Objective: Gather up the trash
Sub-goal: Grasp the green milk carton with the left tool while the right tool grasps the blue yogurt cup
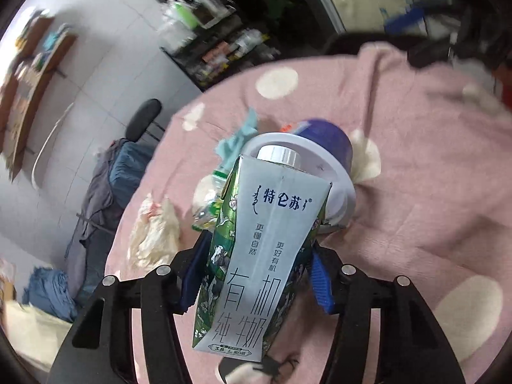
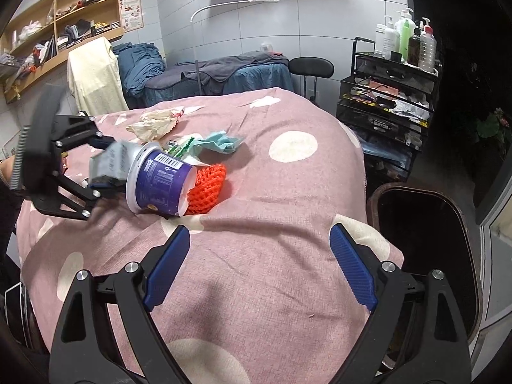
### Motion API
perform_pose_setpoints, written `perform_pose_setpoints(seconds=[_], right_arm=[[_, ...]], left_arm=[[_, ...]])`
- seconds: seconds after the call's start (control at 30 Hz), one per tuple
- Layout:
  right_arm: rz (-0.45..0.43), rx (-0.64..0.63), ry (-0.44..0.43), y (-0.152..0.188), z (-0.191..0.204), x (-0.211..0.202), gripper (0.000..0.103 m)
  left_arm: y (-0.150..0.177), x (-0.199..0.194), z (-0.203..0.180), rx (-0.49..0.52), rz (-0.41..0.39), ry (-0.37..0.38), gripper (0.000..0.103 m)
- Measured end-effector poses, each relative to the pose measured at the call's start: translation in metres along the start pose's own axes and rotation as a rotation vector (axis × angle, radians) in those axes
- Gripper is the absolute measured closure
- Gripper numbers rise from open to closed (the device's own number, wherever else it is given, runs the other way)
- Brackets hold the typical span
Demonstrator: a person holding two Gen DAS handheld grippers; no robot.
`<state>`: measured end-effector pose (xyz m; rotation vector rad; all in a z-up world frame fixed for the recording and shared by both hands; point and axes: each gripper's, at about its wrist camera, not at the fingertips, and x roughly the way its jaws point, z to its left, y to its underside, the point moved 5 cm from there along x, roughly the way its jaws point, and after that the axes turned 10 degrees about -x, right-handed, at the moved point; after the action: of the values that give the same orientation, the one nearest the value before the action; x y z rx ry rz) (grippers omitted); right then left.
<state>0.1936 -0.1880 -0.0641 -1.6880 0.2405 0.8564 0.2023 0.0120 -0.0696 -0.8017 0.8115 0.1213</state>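
Observation:
My left gripper (image 1: 256, 275) is shut on a grey and green milk carton (image 1: 256, 249), its white cap pointing into the mouth of a purple cup (image 1: 323, 147) lying on its side on the pink bedspread. The right wrist view shows the left gripper (image 2: 105, 169), the carton (image 2: 112, 161) and the cup (image 2: 163, 182), with orange mesh (image 2: 209, 188) at the cup's base. Crumpled cream paper (image 2: 153, 124), a teal cloth (image 2: 220, 140) and a green-labelled plastic bottle (image 1: 211, 198) lie beyond. My right gripper (image 2: 256, 252) is open and empty above the bedspread.
A dark open bin (image 2: 425, 249) stands at the right of the bed (image 2: 288, 224). A black wire cart with bottles (image 2: 393, 80) is behind it. A stool (image 2: 310, 65), a second bed with blue bedding (image 2: 208, 73) and wall shelves (image 2: 64, 32) are at the back.

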Motion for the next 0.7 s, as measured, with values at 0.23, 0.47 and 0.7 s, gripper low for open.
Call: perform_pose_setpoints(seconds=[0.23,0.47,0.7], right_arm=[[-0.014,-0.175,-0.059,-0.023,0.033,0.018,0.015],[0.046,-0.51,-0.058,-0.042,0.086,0.059,0.015],[0.1,-0.692,-0.067,-0.053,0.117,0.099,0.015]], left_arm=[[0.018,-0.056,0.023,-0.335,-0.172,-0.032,0.047],[0.032,-0.086,0.025,-0.596,-0.288,0.022,0.047],[0.044,-0.089,0.015,-0.688,-0.292,0.03,0.047]])
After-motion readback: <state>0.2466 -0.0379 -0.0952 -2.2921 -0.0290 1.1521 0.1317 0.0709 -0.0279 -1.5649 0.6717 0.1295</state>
